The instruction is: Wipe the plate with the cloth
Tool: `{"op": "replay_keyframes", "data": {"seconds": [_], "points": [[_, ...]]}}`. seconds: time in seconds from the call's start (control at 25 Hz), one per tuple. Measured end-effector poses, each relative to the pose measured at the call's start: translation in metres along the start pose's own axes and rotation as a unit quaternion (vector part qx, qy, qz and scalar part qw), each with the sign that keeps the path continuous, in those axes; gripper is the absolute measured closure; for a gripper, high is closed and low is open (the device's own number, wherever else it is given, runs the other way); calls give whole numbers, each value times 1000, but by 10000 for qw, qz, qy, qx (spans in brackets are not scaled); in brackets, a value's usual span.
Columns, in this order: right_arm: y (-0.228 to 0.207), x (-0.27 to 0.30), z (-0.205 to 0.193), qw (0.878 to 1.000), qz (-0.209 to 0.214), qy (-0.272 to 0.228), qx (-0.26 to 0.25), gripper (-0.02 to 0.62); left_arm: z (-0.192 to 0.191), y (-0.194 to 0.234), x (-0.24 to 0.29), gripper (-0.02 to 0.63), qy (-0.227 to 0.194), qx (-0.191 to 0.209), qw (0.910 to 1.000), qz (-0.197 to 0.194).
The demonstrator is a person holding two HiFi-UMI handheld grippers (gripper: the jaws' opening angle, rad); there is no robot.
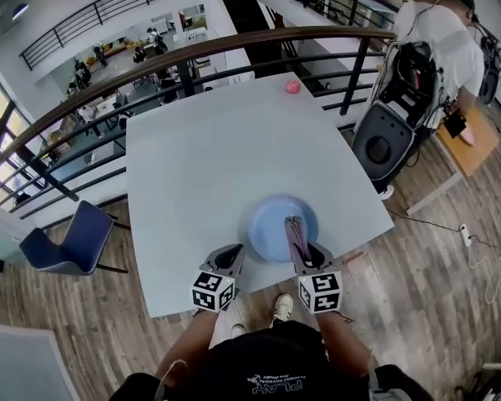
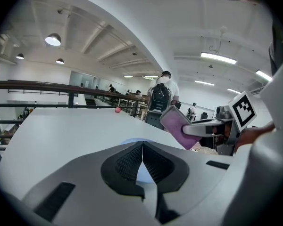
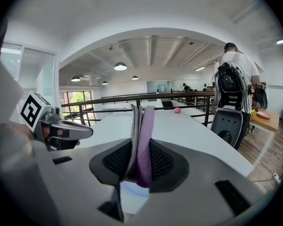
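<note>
A: State of the left gripper (image 2: pixel 142 160)?
B: Jaws pressed together, nothing between them. In the head view its tip sits just beside the near-left rim of the round light-blue plate (image 1: pixel 271 224). Whether it touches, can't tell.
A: And the right gripper (image 3: pixel 140 161)?
B: Clamped on the folded purple-and-grey cloth (image 3: pixel 142 131). The cloth stands on edge between the pads and sticks out forward, over the plate's right half.
A: Cloth touching the plate surface?
B: Can't tell.
A: Plate location?
B: Flat on the pale square table (image 1: pixel 200 157), near the edge closest to the person, right of centre.
A: Anything else?
B: Small pink ball (image 1: pixel 292 86) at the far table edge, well apart from the plate. Blue chair (image 1: pixel 71 241) left of the table. A person with a dark backpack (image 1: pixel 438 40) stands past the far right corner.
</note>
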State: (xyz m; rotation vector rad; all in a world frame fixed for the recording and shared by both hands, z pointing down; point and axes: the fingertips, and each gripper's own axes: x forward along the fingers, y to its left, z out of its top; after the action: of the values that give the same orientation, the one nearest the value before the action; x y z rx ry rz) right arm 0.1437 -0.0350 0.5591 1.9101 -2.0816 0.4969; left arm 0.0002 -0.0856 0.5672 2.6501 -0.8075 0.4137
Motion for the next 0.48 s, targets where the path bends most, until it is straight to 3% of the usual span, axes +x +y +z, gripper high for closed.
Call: {"op": "replay_keyframes", "data": {"seconds": [0.28, 0.48], "points": [[-34, 18, -12, 9993, 363, 112, -41, 492, -1, 0, 25, 592, 89, -143, 9987, 487], [-39, 31, -13, 9974, 692, 167, -101, 492, 1, 7, 24, 592, -130, -464, 9963, 713]]}}
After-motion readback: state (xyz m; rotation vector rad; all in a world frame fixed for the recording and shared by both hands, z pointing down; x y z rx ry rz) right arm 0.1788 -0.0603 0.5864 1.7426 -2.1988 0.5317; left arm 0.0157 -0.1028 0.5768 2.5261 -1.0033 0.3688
